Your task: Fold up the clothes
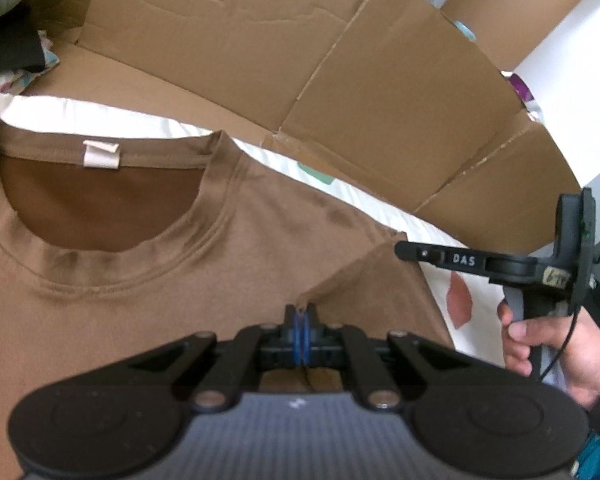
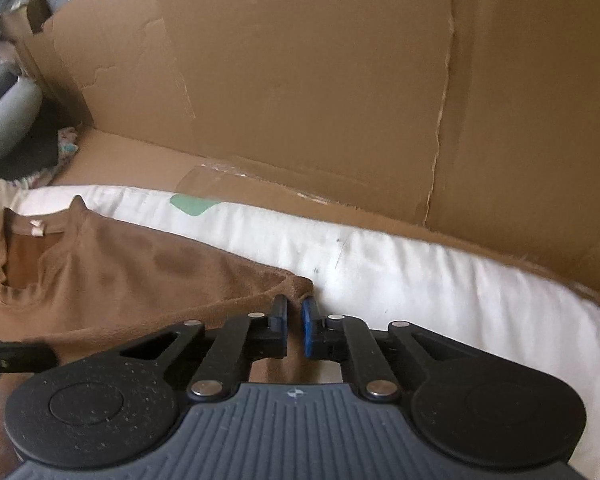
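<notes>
On the white padded sheet (image 2: 420, 280) lies a brown cotton T-shirt (image 1: 140, 280), front up with neckline and label showing, its sleeve already turned in over the chest. I judge folding barely begun: the body remains to be folded. The left gripper (image 1: 302, 320) is pressed together, pinching a ridge of shirt cloth. The right gripper (image 2: 294, 312), nearly closed, holds nothing beside the sleeve corner. Brown cardboard walls (image 2: 300, 80) stand behind.

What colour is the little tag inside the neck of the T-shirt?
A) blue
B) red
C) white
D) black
C: in the left wrist view the small tag sewn inside the collar of the brown T-shirt is plainly white.
</notes>
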